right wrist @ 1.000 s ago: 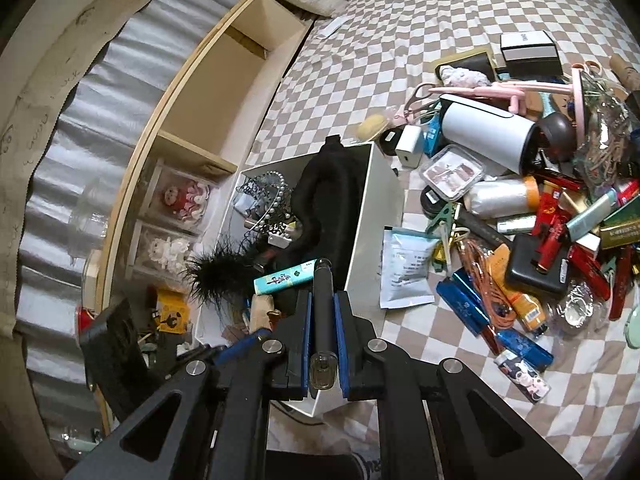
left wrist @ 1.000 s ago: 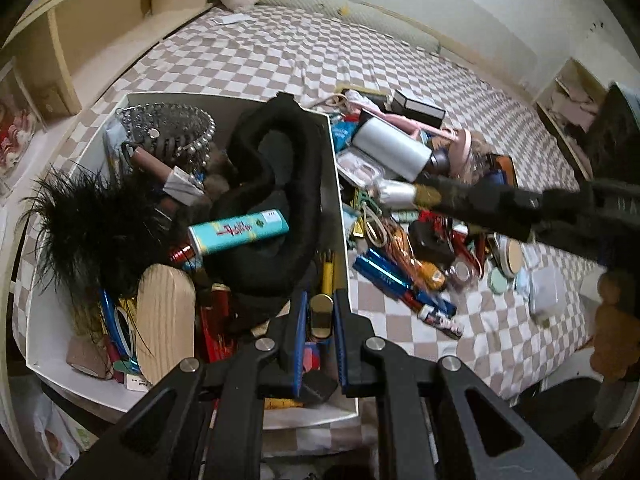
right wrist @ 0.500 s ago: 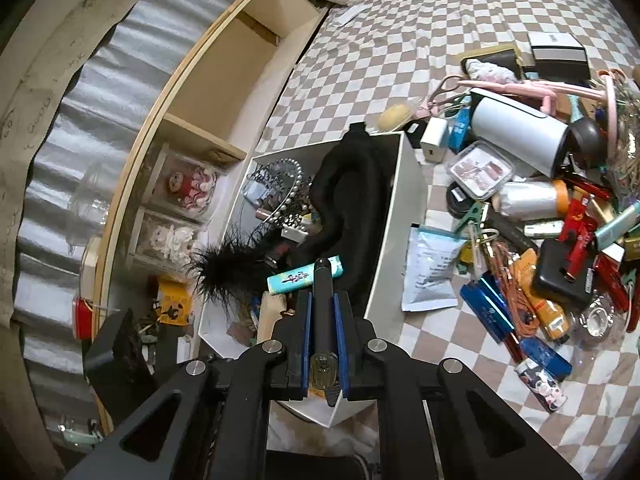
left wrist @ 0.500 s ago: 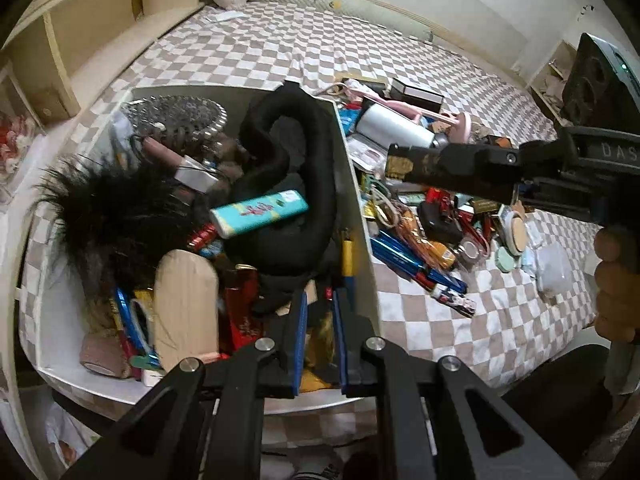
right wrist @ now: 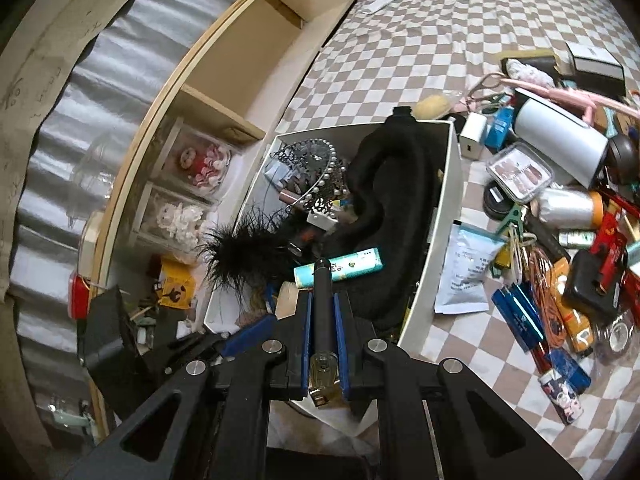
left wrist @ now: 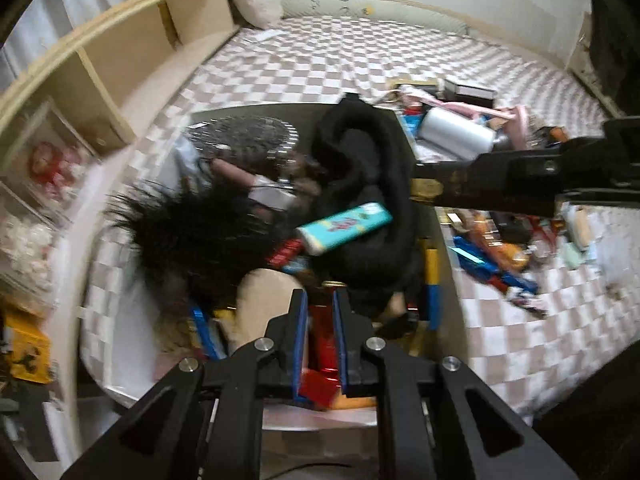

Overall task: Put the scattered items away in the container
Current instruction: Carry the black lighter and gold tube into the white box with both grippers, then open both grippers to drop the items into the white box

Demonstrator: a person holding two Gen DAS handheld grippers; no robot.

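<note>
Container (right wrist: pixel 448 216), a white open box, sits on the checked bedspread (right wrist: pixel 460 20) beside a wooden shelf unit (right wrist: pixel 248 64), and it is already crowded: a thick black padded loop (right wrist: pixel 392 208) fills its right side, a black feather tuft (right wrist: pixel 244 252) spills over its left wall, a beaded tiara (right wrist: pixel 320 168) lies at the back, and a teal tube (right wrist: pixel 340 268) rests on top. To the box's right, a heap of scattered items (right wrist: pixel 560 208) covers the bedspread, among them a white cylinder (right wrist: pixel 560 140), a white pouch (right wrist: pixel 468 268) just beside the box wall and blue tubes (right wrist: pixel 520 316). The right gripper (right wrist: pixel 322 320) is clamped on a slim black stick with a clear end (right wrist: pixel 322 300) and hangs above the near end of the box, so the step in hand looks like dropping this piece in. That calls for lowering toward a gap and letting the jaws part; the padded loop and the tube take most of the room below, so the stick may end up lying on top of them. The left gripper (left wrist: pixel 320 320) hovers low over the box's near corner with its jaws narrowly parted; red packaging (left wrist: pixel 320 344) shows between them, but that view is blurred and I cannot tell whether it grips anything.
</note>
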